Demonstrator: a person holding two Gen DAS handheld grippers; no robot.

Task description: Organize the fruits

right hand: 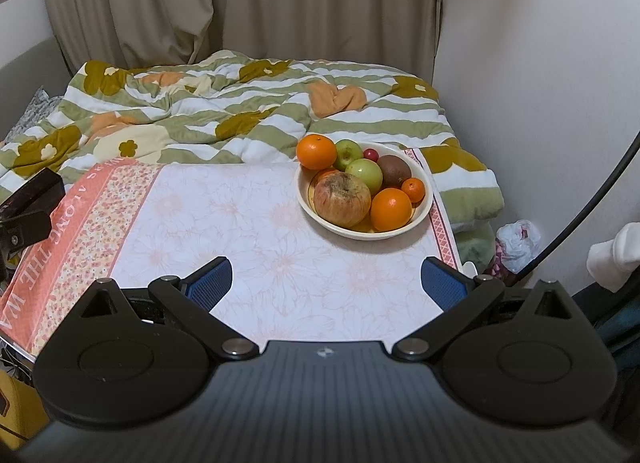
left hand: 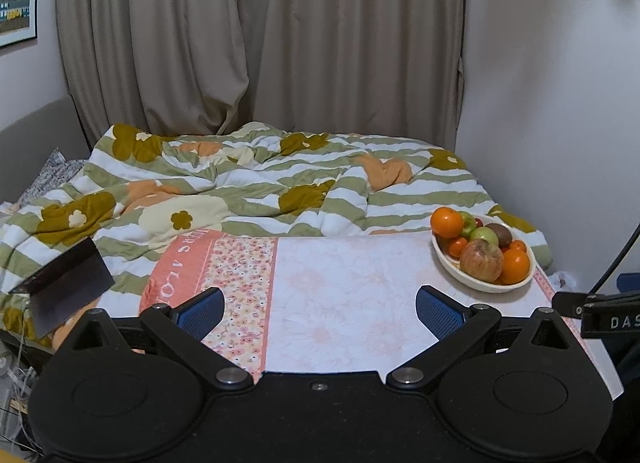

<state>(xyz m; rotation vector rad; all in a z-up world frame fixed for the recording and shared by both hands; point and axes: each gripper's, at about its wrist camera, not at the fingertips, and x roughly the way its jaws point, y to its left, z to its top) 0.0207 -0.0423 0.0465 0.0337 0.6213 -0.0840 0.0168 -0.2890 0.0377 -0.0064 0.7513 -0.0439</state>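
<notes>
A cream bowl [right hand: 425, 210] stands at the far right of a table under a pink floral cloth [right hand: 248, 223]. It holds a large reddish apple [right hand: 341, 199], oranges [right hand: 316, 151], green apples [right hand: 365, 173], a kiwi [right hand: 394, 170] and a small red fruit [right hand: 371, 154]. The bowl also shows in the left wrist view [left hand: 464, 277], far right. My left gripper [left hand: 320, 313] is open and empty above the cloth. My right gripper [right hand: 326, 283] is open and empty, just short of the bowl.
A bed with a green-striped flowered duvet [left hand: 248, 183] lies behind the table. Beige curtains [left hand: 260, 35] hang at the back, and a white wall [right hand: 540, 83] stands on the right. A plastic bag [right hand: 518, 241] lies on the floor at the right.
</notes>
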